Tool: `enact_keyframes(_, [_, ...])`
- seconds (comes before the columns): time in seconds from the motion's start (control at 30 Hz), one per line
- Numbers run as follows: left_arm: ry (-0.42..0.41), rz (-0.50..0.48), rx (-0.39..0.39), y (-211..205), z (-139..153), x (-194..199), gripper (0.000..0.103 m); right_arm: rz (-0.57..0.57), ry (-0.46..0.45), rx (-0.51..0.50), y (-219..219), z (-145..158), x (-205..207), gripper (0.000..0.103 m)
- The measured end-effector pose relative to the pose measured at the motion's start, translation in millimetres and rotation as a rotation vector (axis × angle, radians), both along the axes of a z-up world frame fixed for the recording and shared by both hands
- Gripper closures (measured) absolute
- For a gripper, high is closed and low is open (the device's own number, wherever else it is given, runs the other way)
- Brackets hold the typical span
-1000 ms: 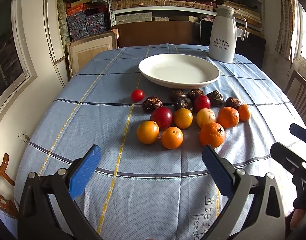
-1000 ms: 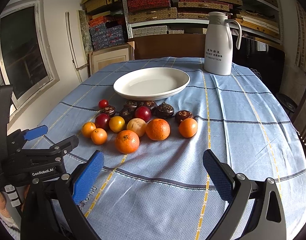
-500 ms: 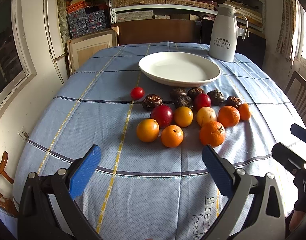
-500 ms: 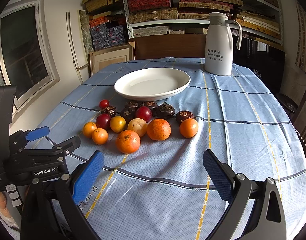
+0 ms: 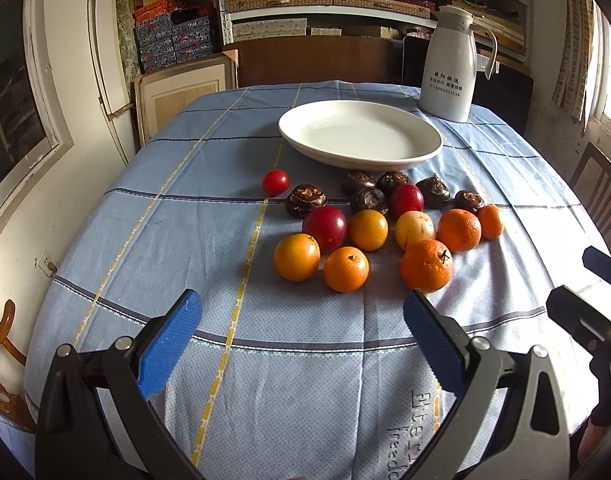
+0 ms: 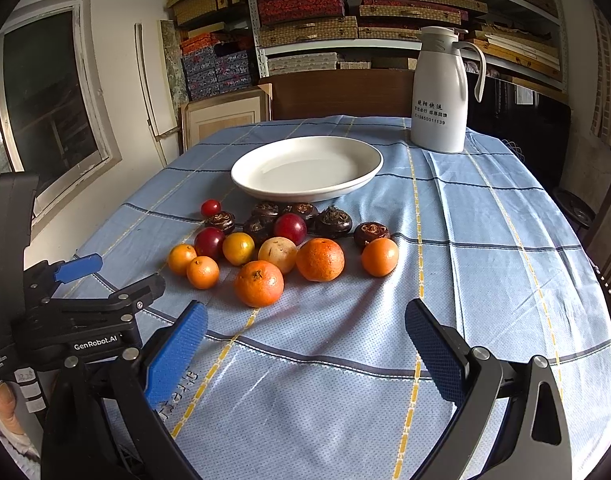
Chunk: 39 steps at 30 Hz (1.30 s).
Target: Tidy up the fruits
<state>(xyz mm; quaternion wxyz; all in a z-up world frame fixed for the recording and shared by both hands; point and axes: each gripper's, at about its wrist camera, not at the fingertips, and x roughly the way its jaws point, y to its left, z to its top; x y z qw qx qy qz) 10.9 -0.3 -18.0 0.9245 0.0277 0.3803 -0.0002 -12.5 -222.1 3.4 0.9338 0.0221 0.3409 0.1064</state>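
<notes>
Blue checked cloth [image 5: 153,240] covers the table you are working over, and the fruit sits bunched near its middle, all of it on the cloth just in front of the white plate [image 5: 425,152], which holds nothing yet. Your left gripper [image 5: 301,320] hangs low over the near part of the table with its blue pads [image 5: 173,340] spread wide and nothing between them; your right gripper [image 6: 305,332] is likewise splayed wide and holds nothing. Nearest your left tool are three oranges: one on the left [image 5: 296,257], a smaller one beside it [image 5: 345,269], and a bigger, rougher one [image 5: 426,266] almost in line with your right-hand pad. Behind them lie a dark red plum [image 5: 324,228], a yellow-orange fruit [image 5: 368,229] and a pale blotched one [image 5: 414,230], packed close together. Dark water chestnuts [image 5: 306,199] crowd the row just under the plate's rim, with a second red plum [image 5: 406,201] wedged among them. A cherry tomato [image 5: 275,182] sits apart at the left. From the right wrist view, a lone small orange [image 6: 379,257] lies at the right edge of the cluster, touching a chestnut [image 6: 371,233]. A white thermos jug [image 6: 439,92] stands at the far right corner, well behind the plate, and a wooden chair back [image 5: 597,188] shows past the table's right edge.
</notes>
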Motion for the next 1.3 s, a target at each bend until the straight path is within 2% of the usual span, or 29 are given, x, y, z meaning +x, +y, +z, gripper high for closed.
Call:
enact_keyframes(0.97, [0.039, -0.009, 0.019, -3.3, -9.2, 5.8, 0.004, 0.003, 0.006, -0.005, 2.2, 2.1, -1.2, 0.003])
enact_keyframes(1.1, [0.081, -0.020, 0.062, -2.0, -23.2, 17.2, 0.004, -0.013, 0.061, -0.050, -1.1, -9.2, 11.3, 0.003])
enact_keyframes(1.3, [0.178, -0.059, 0.132, 2.4, -51.4, 37.4, 0.004, -0.034, 0.209, -0.116, -16.9, -39.3, 40.7, 0.003])
